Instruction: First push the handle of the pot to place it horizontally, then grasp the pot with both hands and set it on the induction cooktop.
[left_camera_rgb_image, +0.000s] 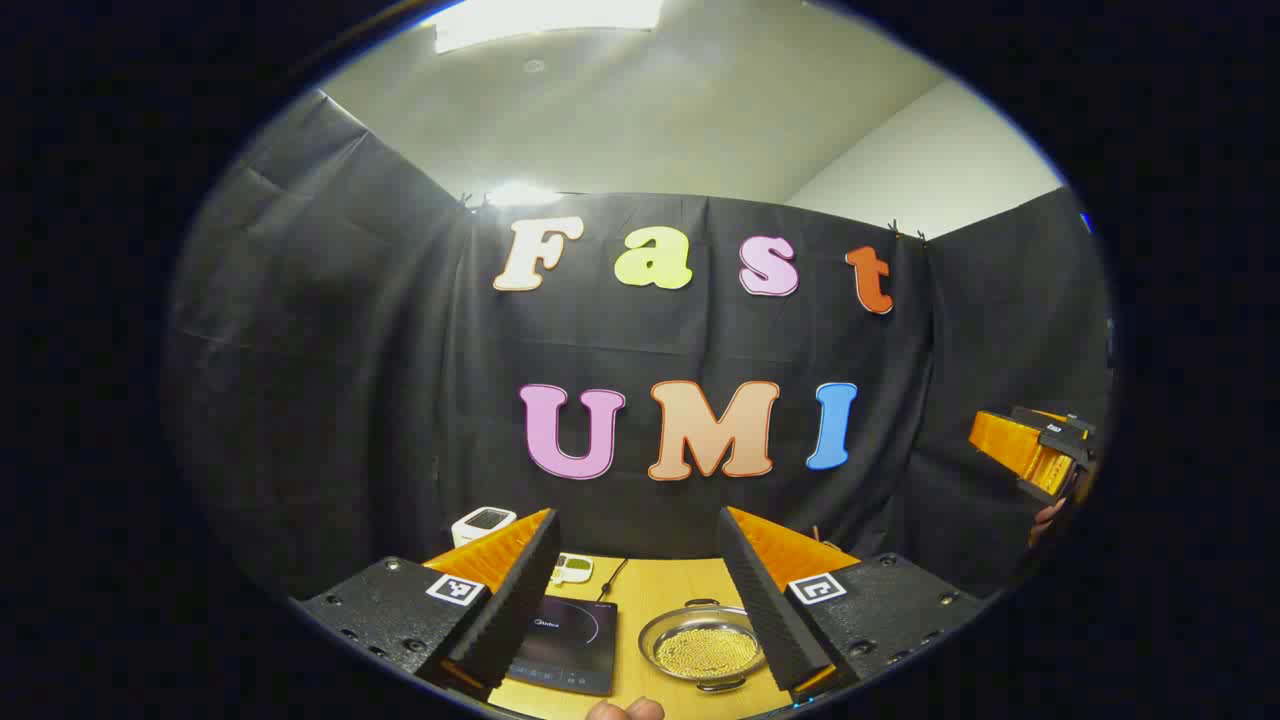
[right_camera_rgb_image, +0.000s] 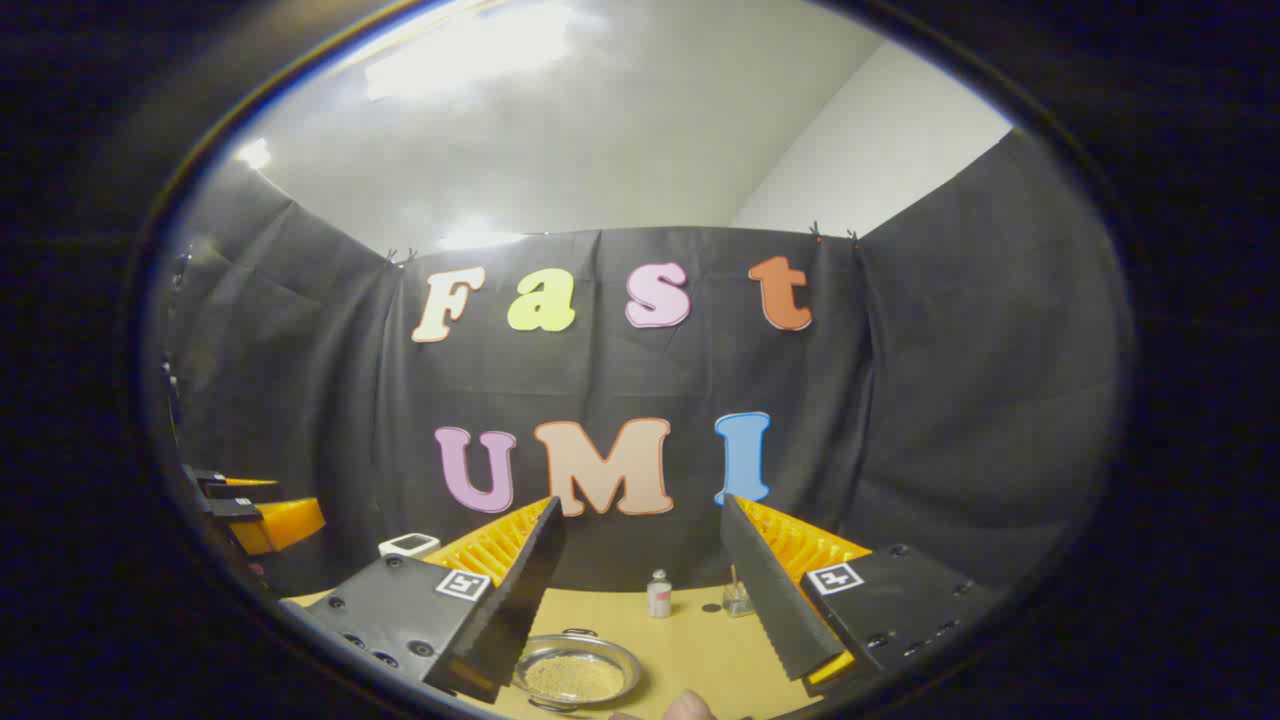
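A shallow steel pot with yellowish grains inside sits on the wooden table, one small handle at its far rim and one at its near rim. The black induction cooktop lies just left of it. My left gripper hangs open above the table, with cooktop and pot seen between its fingers. In the right gripper view the pot lies below, between the spread fingers of my open right gripper. Each gripper appears in the other's view: the right gripper at the right edge, the left gripper at the left edge.
A white device and a small white timer stand at the back of the table behind the cooktop. A small bottle and a glass jar stand at the back right. A fingertip shows at the bottom edge.
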